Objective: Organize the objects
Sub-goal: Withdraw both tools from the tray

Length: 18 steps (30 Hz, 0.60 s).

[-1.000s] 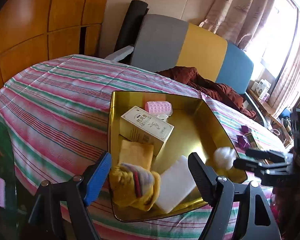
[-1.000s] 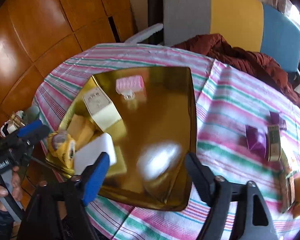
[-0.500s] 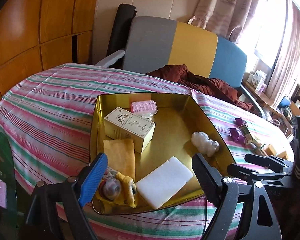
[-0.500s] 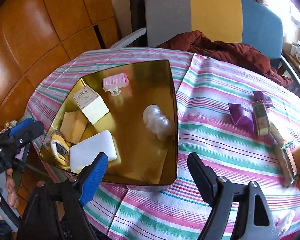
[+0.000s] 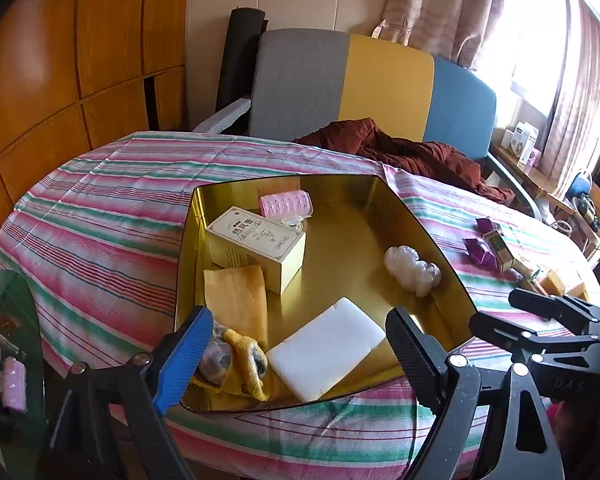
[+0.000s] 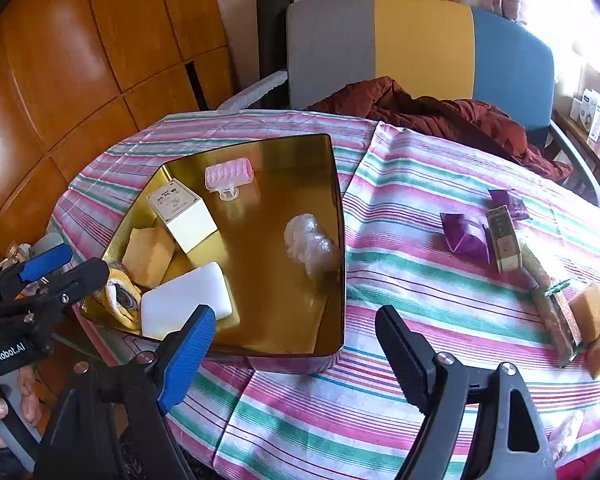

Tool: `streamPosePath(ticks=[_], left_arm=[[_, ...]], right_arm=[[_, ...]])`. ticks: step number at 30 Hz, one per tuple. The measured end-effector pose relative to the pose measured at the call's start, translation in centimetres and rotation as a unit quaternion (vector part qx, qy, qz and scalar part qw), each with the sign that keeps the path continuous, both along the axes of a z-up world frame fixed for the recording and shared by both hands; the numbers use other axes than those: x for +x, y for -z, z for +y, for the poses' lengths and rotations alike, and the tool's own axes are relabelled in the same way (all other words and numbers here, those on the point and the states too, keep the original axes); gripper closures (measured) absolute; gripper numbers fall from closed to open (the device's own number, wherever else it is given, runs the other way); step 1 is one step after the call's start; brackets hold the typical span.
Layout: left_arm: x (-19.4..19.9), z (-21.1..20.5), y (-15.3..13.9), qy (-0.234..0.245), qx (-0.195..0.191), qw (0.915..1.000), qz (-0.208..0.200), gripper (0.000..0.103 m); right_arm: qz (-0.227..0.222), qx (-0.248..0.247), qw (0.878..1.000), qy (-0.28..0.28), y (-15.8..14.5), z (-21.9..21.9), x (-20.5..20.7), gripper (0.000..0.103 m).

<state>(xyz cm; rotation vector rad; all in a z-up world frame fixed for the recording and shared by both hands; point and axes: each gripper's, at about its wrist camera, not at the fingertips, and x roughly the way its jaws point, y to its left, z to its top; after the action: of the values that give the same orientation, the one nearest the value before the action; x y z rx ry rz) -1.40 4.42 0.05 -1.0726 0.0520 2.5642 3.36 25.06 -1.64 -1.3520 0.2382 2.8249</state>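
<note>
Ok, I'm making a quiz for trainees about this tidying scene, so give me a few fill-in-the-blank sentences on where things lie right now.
1. The pink hair roller lies inside the ____ tin.
2. The white foam block lies in the tin beside the ____ sock roll.
3. The purple packets lie on the ____ tablecloth, outside the tin.
4. Both the left gripper and the right gripper are open and hold ____.

Missing words: gold; yellow; striped; nothing
</note>
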Motion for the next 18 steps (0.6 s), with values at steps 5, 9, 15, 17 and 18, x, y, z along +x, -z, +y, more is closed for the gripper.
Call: streamPosePath(ticks=[5, 9, 15, 17, 18], left_arm=[[0.3, 0.3, 0.0, -0.002, -0.010, 0.9999, 0.006, 0.014], [0.4, 0.4, -0.1, -0.002, -0.013, 0.9999, 0.010, 0.014], [0.8, 1.2, -0.3, 0.007, -0.027, 0.9994, 0.020, 0.014], [1.0, 1.6, -0.5, 0.012, -0.033, 0.9990, 0.028, 0.014], [1.1, 1.8, -0.6, 0.014, -0.037, 0.9987, 0.031, 0.014]], right_arm=[[0.010, 0.010, 1.000, 0.006, -0.2, 0.1, 0.4, 0.017], [0.014, 0.015, 1.000, 0.011, -0.3, 0.4, 0.6, 0.016], [0.012, 0.015, 0.999, 0.031, -0.2, 1.9, 0.9, 0.016], [0.011, 0.014, 0.999, 0.041, -0.2, 2.8, 1.2, 0.016], [0.011, 0.015, 0.999, 0.048, -0.2, 3.3, 1.3, 0.016]])
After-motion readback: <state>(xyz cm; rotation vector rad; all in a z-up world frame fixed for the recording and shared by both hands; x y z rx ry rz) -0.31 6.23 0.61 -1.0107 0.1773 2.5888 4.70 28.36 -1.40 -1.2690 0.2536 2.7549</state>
